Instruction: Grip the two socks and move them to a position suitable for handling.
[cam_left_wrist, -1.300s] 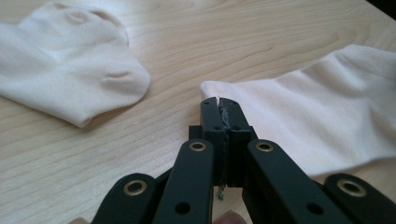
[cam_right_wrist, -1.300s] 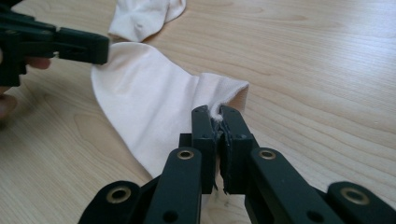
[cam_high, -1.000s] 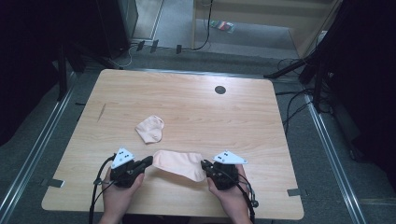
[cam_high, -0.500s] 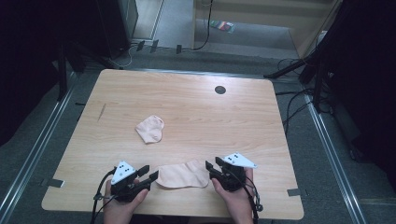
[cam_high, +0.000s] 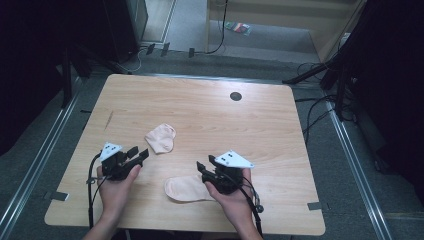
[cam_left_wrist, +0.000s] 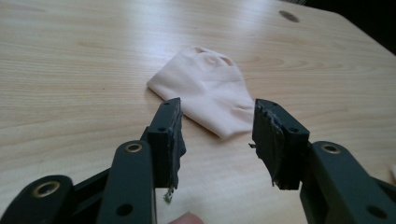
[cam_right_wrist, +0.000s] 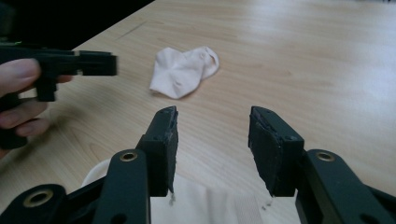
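Observation:
Two pale pink socks lie on the wooden table (cam_high: 250, 125). One, folded (cam_high: 161, 138) (cam_left_wrist: 208, 88) (cam_right_wrist: 183, 70), rests left of centre. The other, flat (cam_high: 186, 188) (cam_right_wrist: 205, 205), lies near the front edge. My left gripper (cam_high: 139, 154) (cam_left_wrist: 217, 137) is open, just short of the folded sock, with nothing between its jaws. My right gripper (cam_high: 205, 169) (cam_right_wrist: 212, 147) is open too, at the flat sock's right end, its jaws above the fabric and empty. In the right gripper view the left gripper (cam_right_wrist: 79, 63) and its hand sit at the far left.
A dark round grommet (cam_high: 235, 96) (cam_left_wrist: 289, 16) is set in the table's far right part. Cables run over the floor around the table, and dark equipment stands at the left and right.
Both grippers have let go of the flat sock, which now lies on the table. The left gripper moved left and away, toward the folded sock. The right gripper stays by the flat sock.

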